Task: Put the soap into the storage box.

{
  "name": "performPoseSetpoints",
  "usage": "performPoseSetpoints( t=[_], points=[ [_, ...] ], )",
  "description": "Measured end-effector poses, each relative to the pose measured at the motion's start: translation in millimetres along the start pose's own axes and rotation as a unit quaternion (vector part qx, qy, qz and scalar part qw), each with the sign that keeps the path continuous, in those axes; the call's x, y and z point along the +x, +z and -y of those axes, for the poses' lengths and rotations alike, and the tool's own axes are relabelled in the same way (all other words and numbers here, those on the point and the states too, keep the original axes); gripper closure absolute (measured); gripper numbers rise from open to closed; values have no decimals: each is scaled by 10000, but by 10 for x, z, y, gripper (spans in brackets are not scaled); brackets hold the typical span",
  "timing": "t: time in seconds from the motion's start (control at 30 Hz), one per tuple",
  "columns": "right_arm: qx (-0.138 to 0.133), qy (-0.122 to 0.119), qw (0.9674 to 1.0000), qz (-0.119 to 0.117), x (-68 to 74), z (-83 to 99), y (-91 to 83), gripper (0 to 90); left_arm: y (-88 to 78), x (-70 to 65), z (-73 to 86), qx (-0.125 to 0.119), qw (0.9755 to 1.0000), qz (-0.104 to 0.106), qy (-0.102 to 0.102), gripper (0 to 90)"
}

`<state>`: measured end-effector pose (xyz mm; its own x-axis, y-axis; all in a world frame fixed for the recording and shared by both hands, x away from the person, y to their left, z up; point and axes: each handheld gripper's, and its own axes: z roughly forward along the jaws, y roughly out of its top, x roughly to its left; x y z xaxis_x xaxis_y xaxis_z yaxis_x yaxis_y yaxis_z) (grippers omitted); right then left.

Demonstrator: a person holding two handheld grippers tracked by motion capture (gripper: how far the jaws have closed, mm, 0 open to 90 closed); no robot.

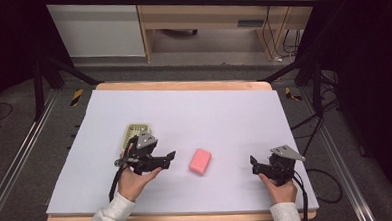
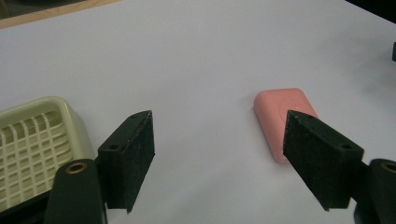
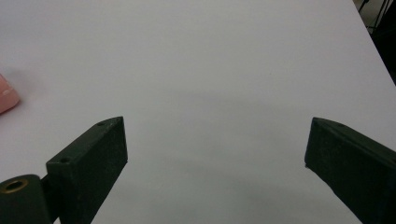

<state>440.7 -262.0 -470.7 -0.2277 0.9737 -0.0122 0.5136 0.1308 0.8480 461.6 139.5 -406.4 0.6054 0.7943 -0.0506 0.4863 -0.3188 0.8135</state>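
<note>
Just beside the pink soap [image 1: 200,161], left claw [image 1: 172,157] agape.

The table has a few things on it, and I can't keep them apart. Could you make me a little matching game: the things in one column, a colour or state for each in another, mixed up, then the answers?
Things:
1. soap bar
2. soap dish
3. left gripper
4. table cover

Descriptions:
A. pale yellow-green, with a grid bottom
B. black jaws spread wide, nothing between them
C. pink, lying flat between the two hands
D. plain white, spread over the wooden tabletop

Right pairs: 1-C, 2-A, 3-B, 4-D
</note>
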Motion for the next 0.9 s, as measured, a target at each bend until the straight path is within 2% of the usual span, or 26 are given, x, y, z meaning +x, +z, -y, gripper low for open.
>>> performPoseSetpoints(
  t=[0.9],
  points=[
    [-9,42,10000,-19,-2,-8,-9,65,231,-261,-179,212,9995,174,186,254]
  ],
)
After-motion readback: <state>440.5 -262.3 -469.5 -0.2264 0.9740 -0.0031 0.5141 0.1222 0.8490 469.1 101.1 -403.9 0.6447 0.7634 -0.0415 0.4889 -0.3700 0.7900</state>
